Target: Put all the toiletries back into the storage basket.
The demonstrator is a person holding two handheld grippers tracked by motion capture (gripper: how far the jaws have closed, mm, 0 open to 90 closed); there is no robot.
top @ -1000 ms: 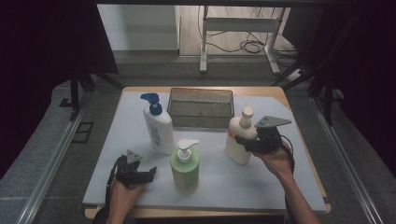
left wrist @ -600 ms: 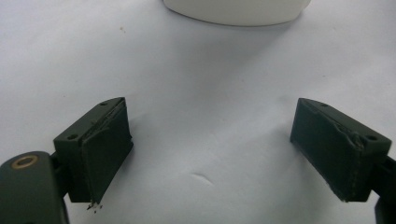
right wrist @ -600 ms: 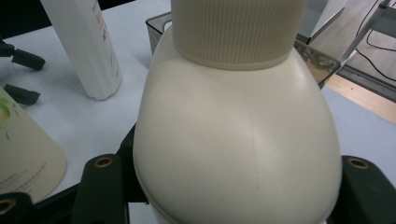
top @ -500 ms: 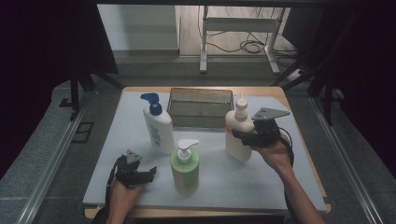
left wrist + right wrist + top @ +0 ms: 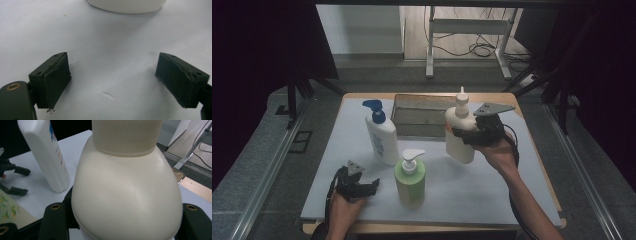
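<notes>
My right gripper (image 5: 460, 134) is shut on a cream bottle (image 5: 460, 135) with a ribbed cap, which hangs lifted above the white mat (image 5: 492, 200) just in front of the metal tray (image 5: 398, 105). The right gripper view has that cream bottle (image 5: 125, 195) wedged between both jaws. A white bottle with a blue pump (image 5: 381, 135) stands left of centre. A green pump bottle (image 5: 410, 180) stands near the front. My left gripper (image 5: 373, 186) rests low on the mat at the front left, open, with nothing between its fingers (image 5: 56, 77).
The dark metal tray sits at the back centre of the table. In the left gripper view the base of a white bottle (image 5: 126, 6) lies ahead on the mat. Beyond the table are a floor with cables and a metal stand (image 5: 462, 30).
My right gripper has raised the cream bottle off the mat and carried it up and slightly back toward the tray. The left gripper has stayed put.
</notes>
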